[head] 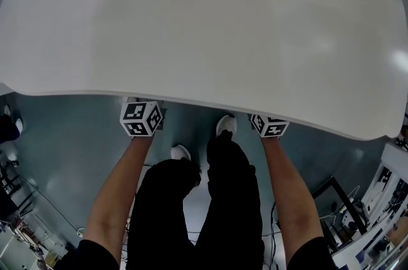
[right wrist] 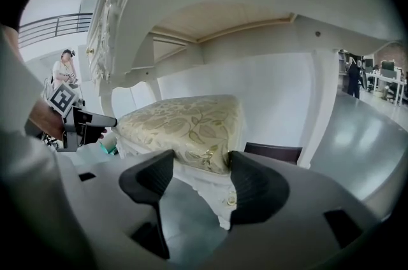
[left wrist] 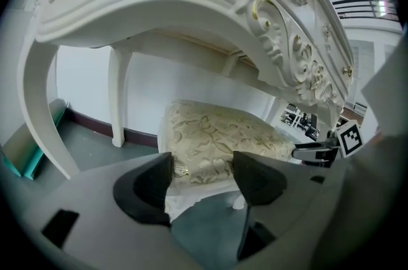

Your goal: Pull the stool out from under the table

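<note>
The stool [left wrist: 220, 132] is seen tucked under the table [head: 204, 20], straight ahead of 2 grippers, its near corners framed between the parted, unclamped jaws of the left gripper [left wrist: 201, 163] and the right gripper [right wrist: 201, 160] alike.

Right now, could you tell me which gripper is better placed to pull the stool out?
Right, probably: the stool's corner sits centred between the right gripper's open jaws, while at the left gripper, also open, it lies off-centre beside one jaw.
</note>
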`<control>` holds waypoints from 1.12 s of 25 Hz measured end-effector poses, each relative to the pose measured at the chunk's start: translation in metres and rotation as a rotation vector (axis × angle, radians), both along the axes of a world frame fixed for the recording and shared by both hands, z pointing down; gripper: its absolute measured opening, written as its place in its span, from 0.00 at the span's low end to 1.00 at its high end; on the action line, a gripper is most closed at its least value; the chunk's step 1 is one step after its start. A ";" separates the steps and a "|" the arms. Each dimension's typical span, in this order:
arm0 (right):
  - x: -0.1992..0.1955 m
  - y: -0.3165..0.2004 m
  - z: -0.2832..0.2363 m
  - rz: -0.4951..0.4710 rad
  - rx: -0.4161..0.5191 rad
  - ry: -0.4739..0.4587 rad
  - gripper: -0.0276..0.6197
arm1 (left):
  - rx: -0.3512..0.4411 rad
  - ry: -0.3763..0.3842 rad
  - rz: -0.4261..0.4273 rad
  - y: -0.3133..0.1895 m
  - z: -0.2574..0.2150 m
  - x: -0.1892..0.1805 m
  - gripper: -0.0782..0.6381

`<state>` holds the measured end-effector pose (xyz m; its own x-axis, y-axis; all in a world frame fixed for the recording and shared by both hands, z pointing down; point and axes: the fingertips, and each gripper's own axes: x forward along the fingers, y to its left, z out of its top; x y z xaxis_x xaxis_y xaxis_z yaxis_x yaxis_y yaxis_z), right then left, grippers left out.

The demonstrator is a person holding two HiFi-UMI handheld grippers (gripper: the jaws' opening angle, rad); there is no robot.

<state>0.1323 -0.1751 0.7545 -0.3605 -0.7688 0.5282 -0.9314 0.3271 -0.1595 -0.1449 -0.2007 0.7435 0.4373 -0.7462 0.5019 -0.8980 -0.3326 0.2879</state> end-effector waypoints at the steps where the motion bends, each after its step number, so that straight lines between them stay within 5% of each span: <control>1: 0.000 0.001 0.000 0.006 -0.005 -0.002 0.49 | -0.003 -0.001 0.006 0.001 0.000 0.001 0.55; 28: -0.013 0.085 0.000 -0.014 -0.093 0.005 0.49 | -0.110 -0.043 0.113 0.074 -0.001 0.000 0.58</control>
